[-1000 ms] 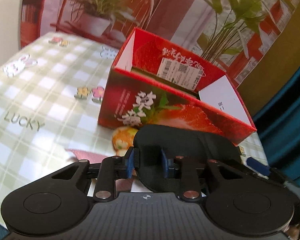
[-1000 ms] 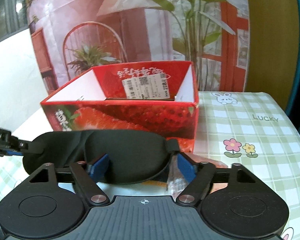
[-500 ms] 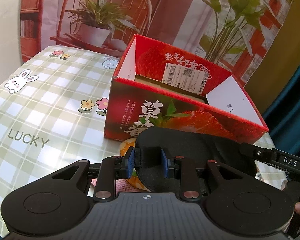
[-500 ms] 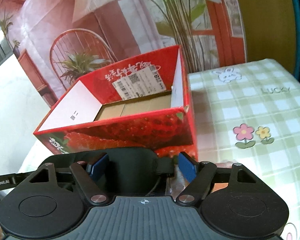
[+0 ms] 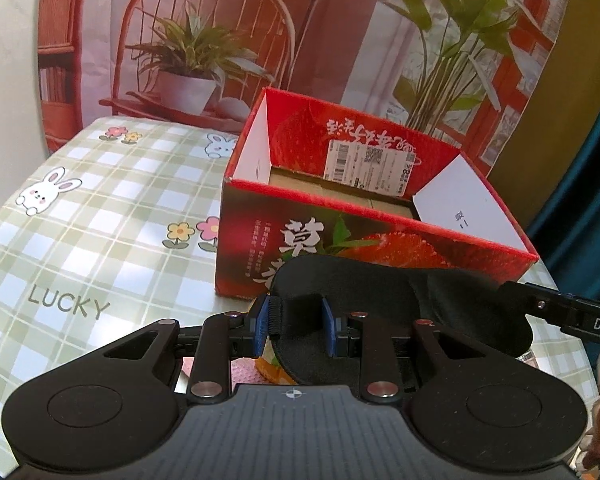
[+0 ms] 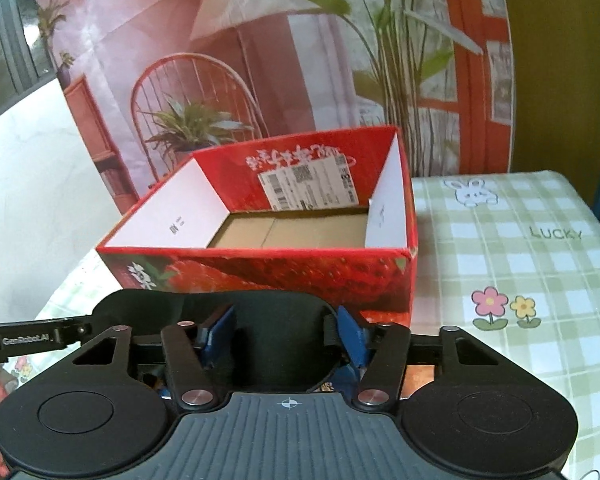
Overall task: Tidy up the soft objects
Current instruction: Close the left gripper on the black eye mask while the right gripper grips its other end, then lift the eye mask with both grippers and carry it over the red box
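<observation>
- Eye mask point(image 5: 380, 308): black and soft, held off the table between both tools, just in front of the near wall of the box point(image 5: 364, 248), below its rim.
- Left gripper point(image 5: 296, 326) is clamped on the mask's left end, the blue pads pinching a fold of it and its ribbed strap.
- Right gripper point(image 6: 286, 334) has just been closing; the mask's other end sits between its pads, which now look pressed against it.
- Long axis of the mask runs side to side between the two tools, roughly along the box's near wall.
- Box lies ahead of and above the mask; its open top shows a bare cardboard floor, so the mask most likely has to rise over the near rim and go forward.
- Near wall is the one thing in the way. Neither hand looks clearly closer to the box.
- Under the mask, an orange-and-pink item point(image 5: 266, 368) lies on the checked tablecloth point(image 5: 100, 216); I cannot tell what it is.
</observation>
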The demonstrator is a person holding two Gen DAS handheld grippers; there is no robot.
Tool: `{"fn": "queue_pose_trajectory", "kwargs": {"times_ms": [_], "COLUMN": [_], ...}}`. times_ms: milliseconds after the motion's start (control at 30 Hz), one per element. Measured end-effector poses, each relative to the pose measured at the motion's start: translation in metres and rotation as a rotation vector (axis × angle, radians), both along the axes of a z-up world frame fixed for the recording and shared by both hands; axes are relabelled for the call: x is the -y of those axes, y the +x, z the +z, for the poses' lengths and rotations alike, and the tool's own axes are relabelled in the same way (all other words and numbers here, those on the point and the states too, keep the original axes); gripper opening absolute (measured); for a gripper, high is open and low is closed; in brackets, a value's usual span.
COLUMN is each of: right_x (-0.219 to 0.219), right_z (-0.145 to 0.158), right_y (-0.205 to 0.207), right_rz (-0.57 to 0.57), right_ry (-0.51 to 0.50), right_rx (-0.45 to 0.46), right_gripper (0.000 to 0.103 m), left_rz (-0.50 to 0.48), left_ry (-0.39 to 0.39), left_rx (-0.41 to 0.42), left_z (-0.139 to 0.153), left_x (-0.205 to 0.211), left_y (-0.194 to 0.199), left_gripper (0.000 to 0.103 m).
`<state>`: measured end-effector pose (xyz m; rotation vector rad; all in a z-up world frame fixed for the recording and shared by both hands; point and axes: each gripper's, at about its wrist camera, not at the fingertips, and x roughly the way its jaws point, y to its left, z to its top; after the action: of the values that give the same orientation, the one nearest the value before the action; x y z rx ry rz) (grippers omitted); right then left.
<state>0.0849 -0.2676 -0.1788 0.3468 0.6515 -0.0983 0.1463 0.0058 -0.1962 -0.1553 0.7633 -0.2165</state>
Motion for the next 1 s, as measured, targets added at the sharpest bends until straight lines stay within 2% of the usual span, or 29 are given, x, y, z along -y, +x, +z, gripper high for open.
{"fn": "queue_pose_trajectory", "kwargs": {"times_ms": [167,300,400,500,667,833,1000], "right_x": [-0.003,-0.005,-0.008,-0.014,-0.023,-0.019,-0.005], "right_z": [0.012,0.019,0.026,0.03,0.031,0.026,0.008], "right_y": [-0.008,-0.013,-0.018,-0.021,-0.021,-0.024,-0.028], "right_rz": [0.0,0.001,0.007,0.028,0.047,0.011,-0.031], "right_ry": [-0.016,-0.021,-0.027,-0.022,-0.033,-0.038,-0.012], "right_rx": [0.019,0.035,0.051,0.061,0.051,0.039,0.002], "right_gripper": [0.031,0.018,0.01,0.006,0.006,0.006,0.022], "left_rz": [0.003,-0.001,-0.009,-0.024,-0.029,-0.013,0.009], "left_ry": [-0.003,-0.014,-0.022,-0.048,-0.053,-0.069,-0.07], "left_rx": [0.038,0.064,0.08,0.082,0.079,0.074,0.067], "left_z": [0.008,0.013,0.017,0.018,0.015,0.013,0.008], "left_x": [-0.003,-0.004,-0.004,-0.005,-0.005,-0.01,-0.013], "left_y": [-0.006,-0.011,-0.015,-0.018,-0.021,-0.021,-0.019], "left_gripper": [0.028,0.023,0.022,0.021,0.021,0.021,0.021]}}
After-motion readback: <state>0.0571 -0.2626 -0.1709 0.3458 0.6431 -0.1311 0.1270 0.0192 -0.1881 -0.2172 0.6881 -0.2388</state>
